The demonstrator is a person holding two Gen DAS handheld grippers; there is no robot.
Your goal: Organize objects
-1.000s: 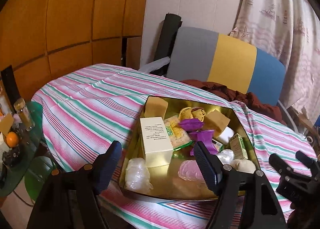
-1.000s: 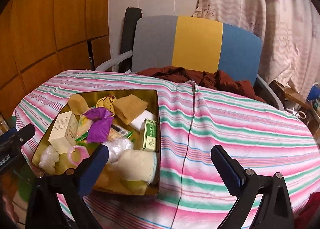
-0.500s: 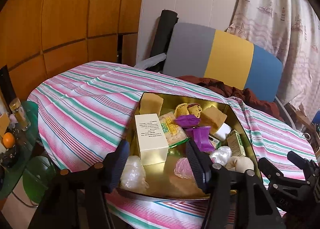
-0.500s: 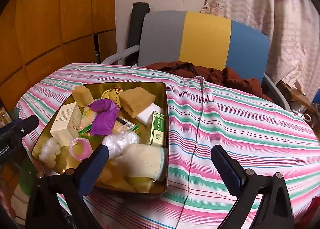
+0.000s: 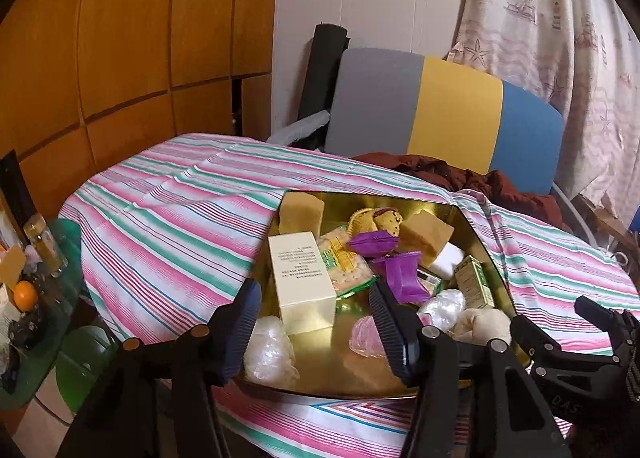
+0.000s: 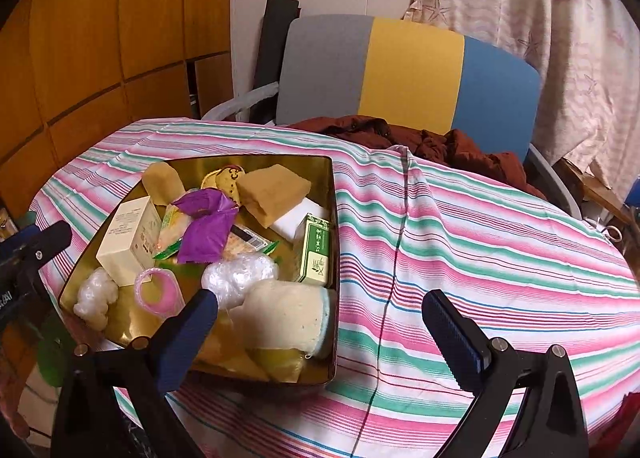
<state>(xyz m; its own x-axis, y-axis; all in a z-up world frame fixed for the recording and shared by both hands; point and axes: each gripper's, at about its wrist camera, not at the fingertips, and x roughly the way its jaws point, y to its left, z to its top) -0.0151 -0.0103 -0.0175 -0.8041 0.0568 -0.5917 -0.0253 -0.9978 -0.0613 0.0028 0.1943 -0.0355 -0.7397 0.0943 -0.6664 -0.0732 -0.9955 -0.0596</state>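
A gold tin tray (image 5: 360,203) sits on the striped tablecloth (image 6: 480,238), full of loose items. These include a cream box (image 5: 302,278), purple wrappers (image 5: 402,274), a green box (image 6: 316,250), tan sponge blocks (image 5: 426,236), a pink ring (image 6: 158,290), white plastic wads (image 5: 268,354) and a cream roll (image 6: 288,316). My left gripper (image 5: 316,328) is open over the tray's near side, its fingers on either side of the cream box's near end without touching it. My right gripper (image 6: 322,338) is open wide and holds nothing. Its left finger is over the tray's near right corner, its right finger over bare cloth.
A chair (image 6: 400,74) with a grey, yellow and blue back stands behind the table, a brown garment (image 6: 420,138) lying on it. A green glass side table (image 5: 60,338) with a jar and an orange (image 5: 26,294) is at the left. Bare cloth lies right of the tray.
My left gripper's fingers have narrowed and moved forward over the tray toward the cream box. The right gripper has come closer to the tray, still wide open.
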